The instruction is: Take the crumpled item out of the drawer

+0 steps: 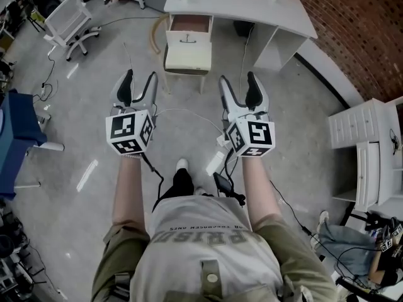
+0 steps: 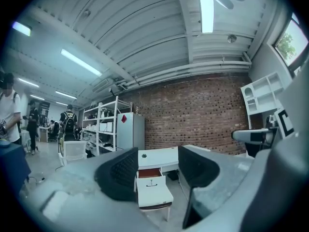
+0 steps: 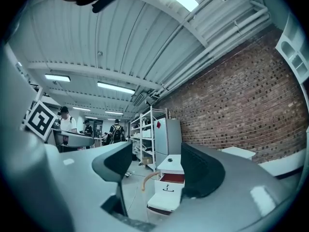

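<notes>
A white desk (image 1: 245, 5) stands ahead across the floor, with its drawer (image 1: 189, 24) pulled open and showing a reddish-brown inside. No crumpled item can be made out in it from here. A white stool (image 1: 186, 57) stands right in front of the drawer. My left gripper (image 1: 140, 83) and right gripper (image 1: 242, 87) are held side by side, well short of the desk, both open with nothing between their jaws. The left gripper view frames the drawer (image 2: 149, 172) between its jaws, and the right gripper view shows the drawer (image 3: 172, 179) too.
A white chair (image 1: 66, 17) stands at the far left and a blue cabinet (image 1: 16, 137) at the left edge. White drawer units (image 1: 362, 137) line the brick wall (image 1: 365, 24) on the right. Cables (image 1: 189, 113) trail over the floor. Shelves and a fridge (image 2: 130, 132) stand behind the desk.
</notes>
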{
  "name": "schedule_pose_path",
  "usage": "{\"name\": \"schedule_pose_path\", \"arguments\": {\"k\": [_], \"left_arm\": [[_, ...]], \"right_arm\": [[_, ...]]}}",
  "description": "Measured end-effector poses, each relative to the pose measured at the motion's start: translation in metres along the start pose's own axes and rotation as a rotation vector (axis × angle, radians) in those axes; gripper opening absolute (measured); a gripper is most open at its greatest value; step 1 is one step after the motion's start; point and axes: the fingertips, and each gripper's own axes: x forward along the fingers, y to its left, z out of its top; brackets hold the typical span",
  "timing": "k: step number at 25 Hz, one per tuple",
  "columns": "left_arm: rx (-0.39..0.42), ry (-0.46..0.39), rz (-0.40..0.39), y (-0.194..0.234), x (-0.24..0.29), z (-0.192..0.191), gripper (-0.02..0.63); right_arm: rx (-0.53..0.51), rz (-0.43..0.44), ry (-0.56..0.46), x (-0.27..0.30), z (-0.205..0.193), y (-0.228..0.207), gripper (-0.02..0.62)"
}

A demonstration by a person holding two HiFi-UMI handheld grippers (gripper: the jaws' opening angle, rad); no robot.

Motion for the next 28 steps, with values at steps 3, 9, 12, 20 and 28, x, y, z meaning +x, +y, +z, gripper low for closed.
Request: {"name": "schedule_pose_path", "arguments": {"k": [3, 9, 12, 20, 28], "left_arm": [[0.009, -0.013, -0.011, 0.019, 0.026, 0.011, 0.268], [0.026, -0.056, -0.036, 0.057, 0.071, 0.035, 0.268], [0.028, -0.075, -0.044, 0.073, 0.089, 0.042, 0.268], [0.003, -0.016, -0.053, 0.094, 0.129, 0.013, 0.268], [-0.025, 0.067, -0.066, 0.100, 0.174, -0.020, 0.268]], "right_arm": [[-0.009, -0.018, -0.005, 0.030, 0.003, 0.000, 0.305], [-0.032, -0.047, -0.037, 0.083, 0.014, 0.003, 0.305], [-0.044, -0.056, -0.055, 0.107, 0.018, 0.004, 0.305], [-0.042, -0.080, 0.006, 0.144, -0.014, -0.006, 0.305], [-0.040, -0.092, 0.073, 0.180, -0.041, -0.024, 0.305]]}}
